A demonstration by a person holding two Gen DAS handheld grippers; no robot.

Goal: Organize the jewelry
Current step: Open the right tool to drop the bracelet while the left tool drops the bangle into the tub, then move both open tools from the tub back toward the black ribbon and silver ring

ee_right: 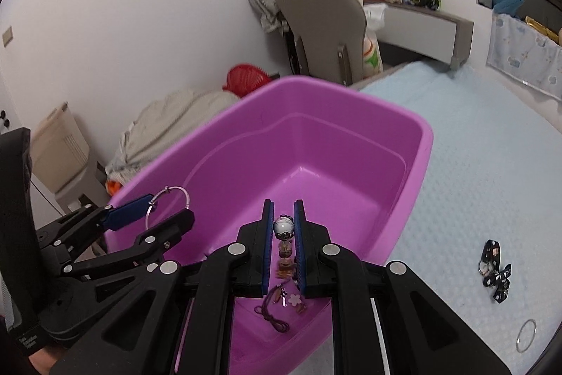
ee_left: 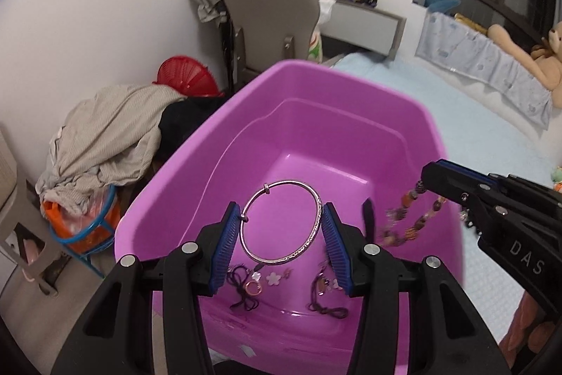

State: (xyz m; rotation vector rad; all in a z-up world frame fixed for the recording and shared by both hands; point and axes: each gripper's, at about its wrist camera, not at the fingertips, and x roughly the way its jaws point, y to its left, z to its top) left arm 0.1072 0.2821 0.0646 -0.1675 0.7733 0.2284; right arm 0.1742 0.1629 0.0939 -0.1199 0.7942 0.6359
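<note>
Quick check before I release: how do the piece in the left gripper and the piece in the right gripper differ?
The silver bangle is one rigid metal hoop; the beaded bracelet is a limp string of brown and orange beads. The left gripper spans the bangle across its width with jaws part open; the right gripper is pinched nearly shut on the beads, which dangle. Both hang over the purple tub.

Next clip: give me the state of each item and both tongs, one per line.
Left tongs: clamped on the silver metal bangle, over the purple plastic tub.
Right tongs: shut on the brown beaded bracelet.
Cord charms: lying in the tub.
Thin silver ring: on the blue bedcover.
</note>
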